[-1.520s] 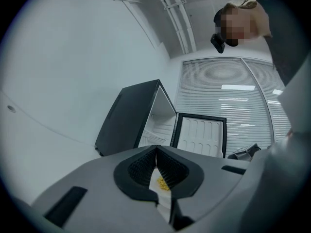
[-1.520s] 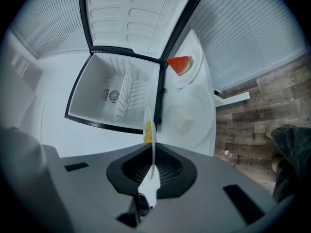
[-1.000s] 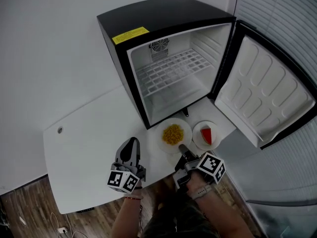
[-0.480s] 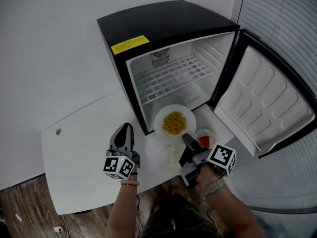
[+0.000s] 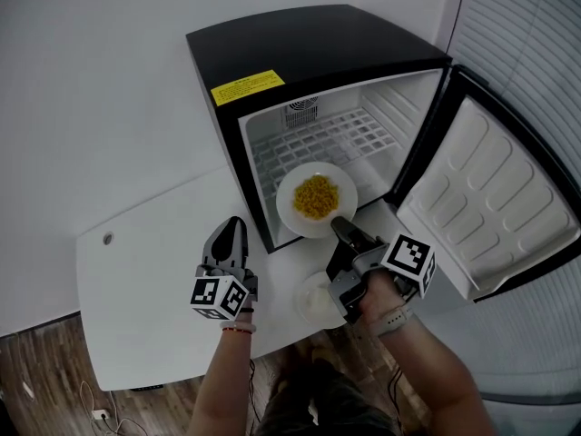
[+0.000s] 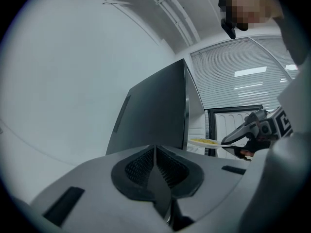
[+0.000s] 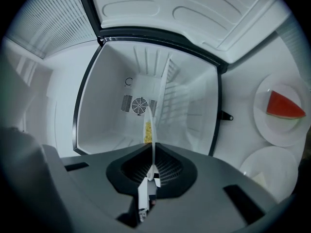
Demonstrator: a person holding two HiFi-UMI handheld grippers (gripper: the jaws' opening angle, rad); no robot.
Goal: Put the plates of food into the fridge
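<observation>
The plate of corn (image 5: pixel 316 200) hangs at the open fridge's (image 5: pixel 272 53) mouth, off the desk (image 5: pixel 145 280) — my right claw (image 5: pixel 339 228) is clamped on its near rim. The watermelon plate (image 7: pixel 284 106) sits near the desk's near-right corner. My left claw (image 5: pixel 231 234), jaws together and empty, hovers by the near edge.

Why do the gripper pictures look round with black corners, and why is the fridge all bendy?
Left gripper view: the wide lens darkens the corners and tilts the black fridge. Right gripper view: same dark ring, and the fridge's white door curves overhead. Head view: evenly lit, sharp, only slightly bent at the edges.
</observation>
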